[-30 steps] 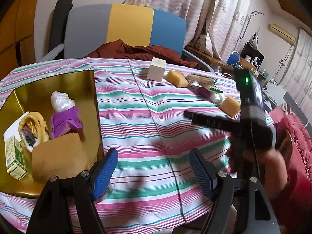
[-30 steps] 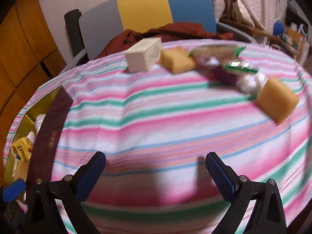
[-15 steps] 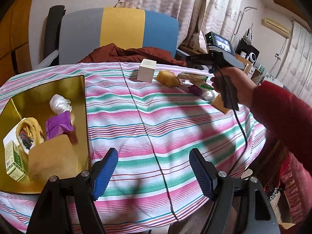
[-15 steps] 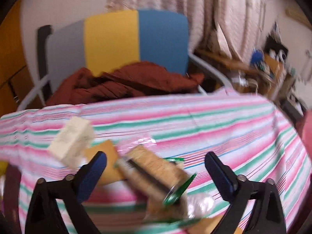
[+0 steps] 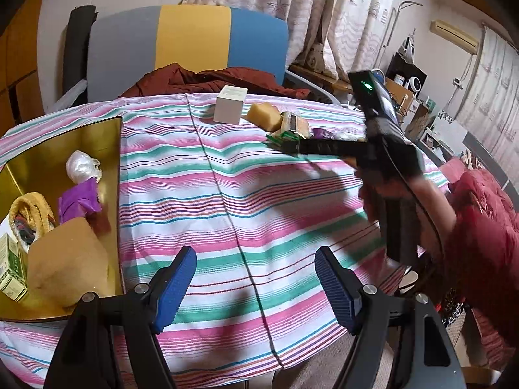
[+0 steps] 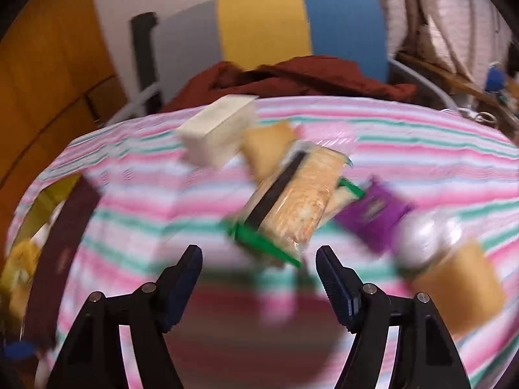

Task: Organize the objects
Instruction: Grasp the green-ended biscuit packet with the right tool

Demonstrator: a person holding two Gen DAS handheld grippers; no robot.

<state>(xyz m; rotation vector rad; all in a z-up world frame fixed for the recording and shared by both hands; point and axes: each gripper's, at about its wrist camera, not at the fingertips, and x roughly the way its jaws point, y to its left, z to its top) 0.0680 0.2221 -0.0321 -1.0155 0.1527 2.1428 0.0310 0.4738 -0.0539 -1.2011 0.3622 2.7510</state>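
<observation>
My right gripper (image 6: 259, 269) is open and empty, just short of a clear pack of beige crackers with green ends (image 6: 295, 201). Around the pack lie a white box (image 6: 217, 136), a yellow sponge (image 6: 269, 146), a purple packet (image 6: 373, 214), a clear wrapped ball (image 6: 425, 240) and another sponge (image 6: 460, 282). In the left wrist view the right gripper (image 5: 285, 142) reaches the crackers (image 5: 292, 126) at the table's far side. My left gripper (image 5: 256, 278) is open and empty over the striped cloth, right of the gold tray (image 5: 97, 136).
The gold tray holds a white wrapped ball (image 5: 81, 168), a purple packet (image 5: 78, 204), a tan sponge (image 5: 65, 259), a green box (image 5: 9, 265) and a yellow ring (image 5: 29, 214). A chair with a red garment (image 5: 211, 77) stands behind the round table.
My right gripper has swung down and back toward the table, closing in on the cracker pack. The left gripper has hardly moved.
</observation>
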